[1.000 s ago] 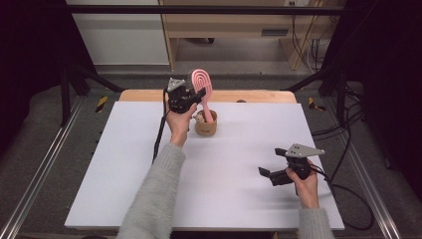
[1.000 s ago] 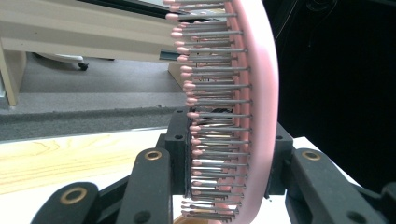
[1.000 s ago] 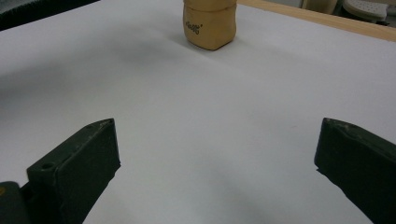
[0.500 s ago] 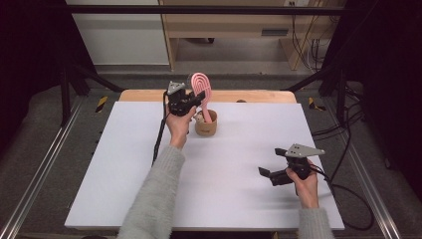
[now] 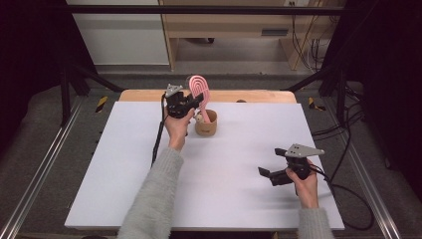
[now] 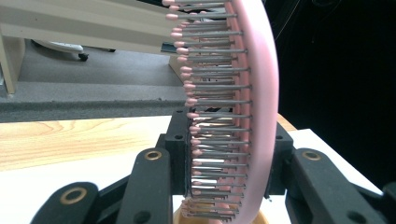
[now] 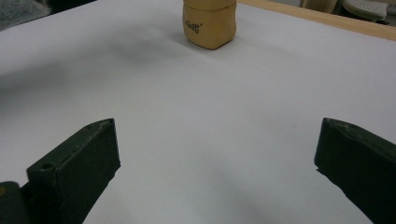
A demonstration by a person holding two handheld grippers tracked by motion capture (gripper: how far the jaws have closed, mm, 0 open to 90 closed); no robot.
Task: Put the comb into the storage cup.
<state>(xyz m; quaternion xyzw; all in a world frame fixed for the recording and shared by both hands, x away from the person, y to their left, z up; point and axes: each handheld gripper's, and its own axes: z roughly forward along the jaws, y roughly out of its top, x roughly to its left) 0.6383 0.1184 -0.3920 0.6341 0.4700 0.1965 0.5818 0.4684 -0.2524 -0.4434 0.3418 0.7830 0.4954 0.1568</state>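
The left hand-held gripper clamps a pink brush upright above the tan cup; the right hand-held gripper rests spread wide on the white surface

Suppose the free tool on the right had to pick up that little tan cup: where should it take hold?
Probably around the tan cup's lower body, coming in level from the side. It stands upright with bare table around it, while the pink brush pokes out of its mouth. The right tool is already wide open.
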